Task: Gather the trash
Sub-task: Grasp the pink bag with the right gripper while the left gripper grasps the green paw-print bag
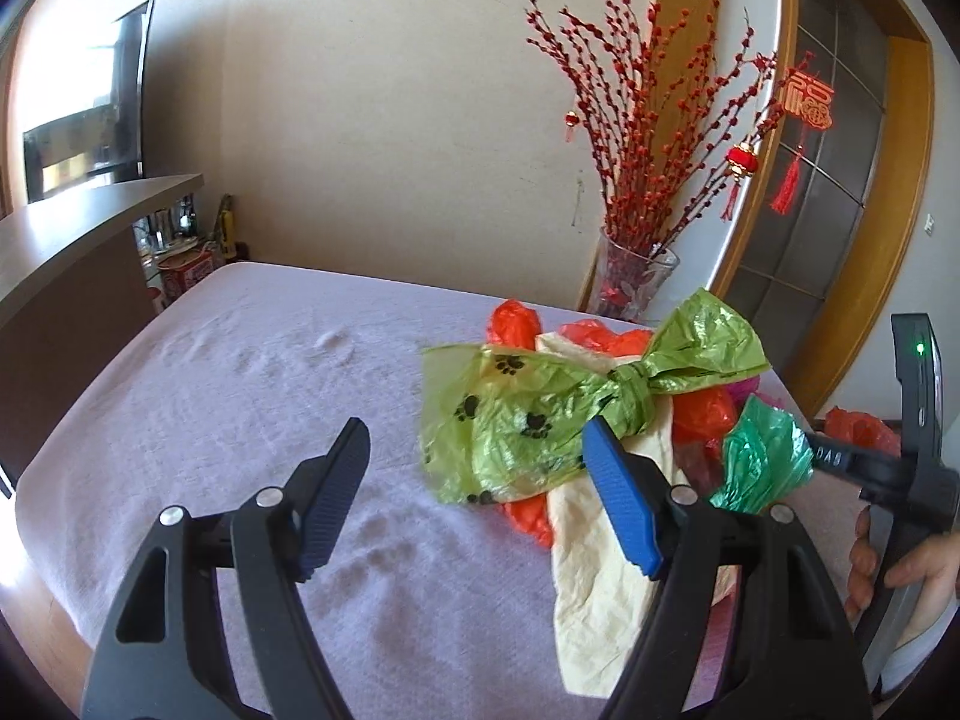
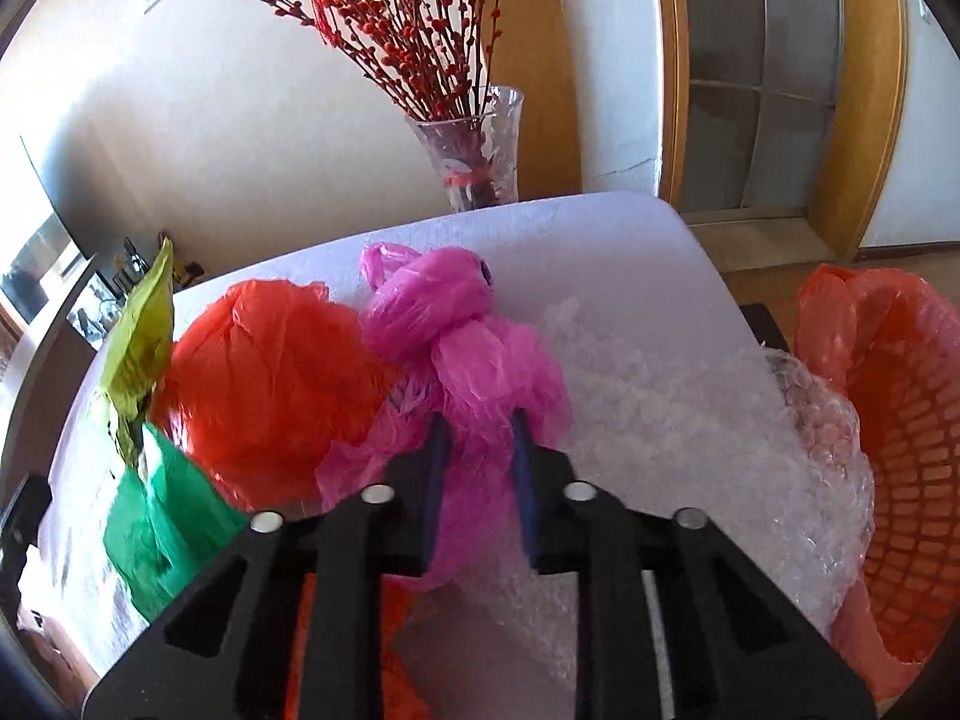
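Two grippers: right gripper is clamping the pink bag, which is hiding its fingertips; left gripper is hanging spread, empty. Only the right view is showing the basket.

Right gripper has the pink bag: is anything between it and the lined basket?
Yes. Crumpled bubble wrap lies between the pink bag, pinched in the right gripper, and the orange-lined basket, against its near rim.
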A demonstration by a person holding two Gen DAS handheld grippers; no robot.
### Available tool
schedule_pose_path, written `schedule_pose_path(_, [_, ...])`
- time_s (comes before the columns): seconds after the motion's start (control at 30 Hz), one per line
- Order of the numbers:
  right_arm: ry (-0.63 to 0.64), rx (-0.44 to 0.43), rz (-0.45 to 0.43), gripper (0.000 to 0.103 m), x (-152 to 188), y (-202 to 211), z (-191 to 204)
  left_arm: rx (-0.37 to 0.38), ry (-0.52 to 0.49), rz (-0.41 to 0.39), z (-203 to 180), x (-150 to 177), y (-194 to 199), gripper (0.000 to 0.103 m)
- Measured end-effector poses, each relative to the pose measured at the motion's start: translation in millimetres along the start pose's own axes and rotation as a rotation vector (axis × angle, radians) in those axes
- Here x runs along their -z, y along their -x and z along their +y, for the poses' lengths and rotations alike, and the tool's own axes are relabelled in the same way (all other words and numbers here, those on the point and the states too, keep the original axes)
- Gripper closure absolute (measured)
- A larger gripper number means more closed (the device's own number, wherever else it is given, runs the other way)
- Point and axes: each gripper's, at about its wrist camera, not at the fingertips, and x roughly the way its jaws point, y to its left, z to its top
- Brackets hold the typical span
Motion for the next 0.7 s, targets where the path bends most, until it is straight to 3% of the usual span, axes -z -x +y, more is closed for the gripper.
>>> schedule_pose_path(0.27, [-0.013, -0.056, -0.067, 0.093, 9.2, 34.5, -5.5, 0.045, -0.097, 0.019, -31.1, -10.6, -20.6, 0.032])
schedule_pose_path(0.43, [-0.021, -0.060, -0.105, 0.094, 17.1, 54.3, -9.5, 0.083, -0.150, 0.066, -53.2, -15.4, -43.5, 0.043])
schedule_pose_path(0.63, [-0.031, -0.058, -0.110, 0.094, 20.8, 61.6, -13.6, 0.118, -0.141, 0.138, -61.4, -15.9, -66.6, 0.050])
schedule_pose_path(0.7, [-0.040, -0.057, -0.107, 0.094, 22.6, 63.2, -16.2, 0.122, -0.146, 0.151, -63.5, -15.0, -71.5, 0.057])
